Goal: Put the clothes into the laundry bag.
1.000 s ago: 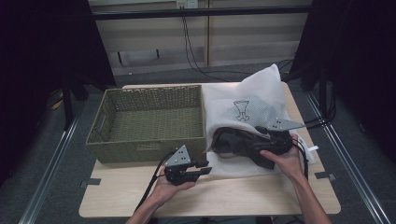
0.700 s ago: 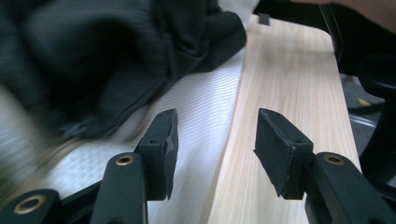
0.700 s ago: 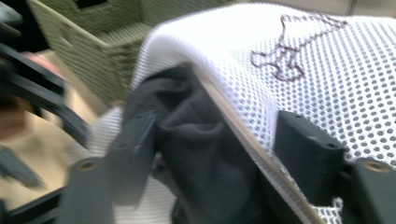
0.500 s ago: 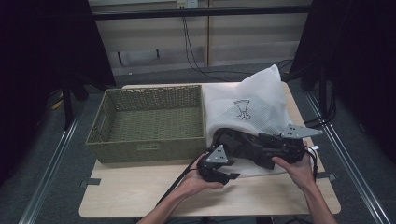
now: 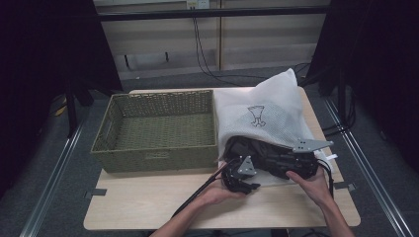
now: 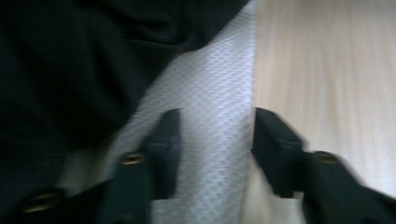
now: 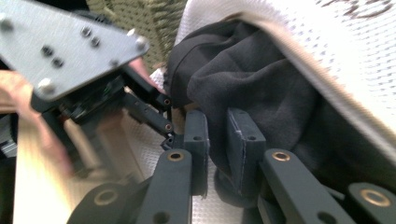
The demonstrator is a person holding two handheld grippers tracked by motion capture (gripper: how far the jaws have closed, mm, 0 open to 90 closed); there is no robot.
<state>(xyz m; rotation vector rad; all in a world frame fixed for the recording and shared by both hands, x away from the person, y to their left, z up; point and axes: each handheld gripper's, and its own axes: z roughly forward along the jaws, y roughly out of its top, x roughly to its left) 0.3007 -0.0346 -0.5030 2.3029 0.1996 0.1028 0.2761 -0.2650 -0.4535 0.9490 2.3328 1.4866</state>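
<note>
White mesh laundry bag (image 5: 267, 118) lying on the pale wooden table (image 5: 148, 202) beside a woven green rectangular basket (image 5: 158, 131), dark garment (image 5: 262, 150) at its mouth. Left gripper (image 6: 215, 140): jaws spread wide astride the bag's lower edge. Right gripper (image 7: 217, 140): jaws nearly closed, pinching a fold of the garment.

Light wooden table (image 5: 148, 202) bears a woven green basket (image 5: 158, 131) beside a white mesh bag (image 5: 267, 113)
</note>
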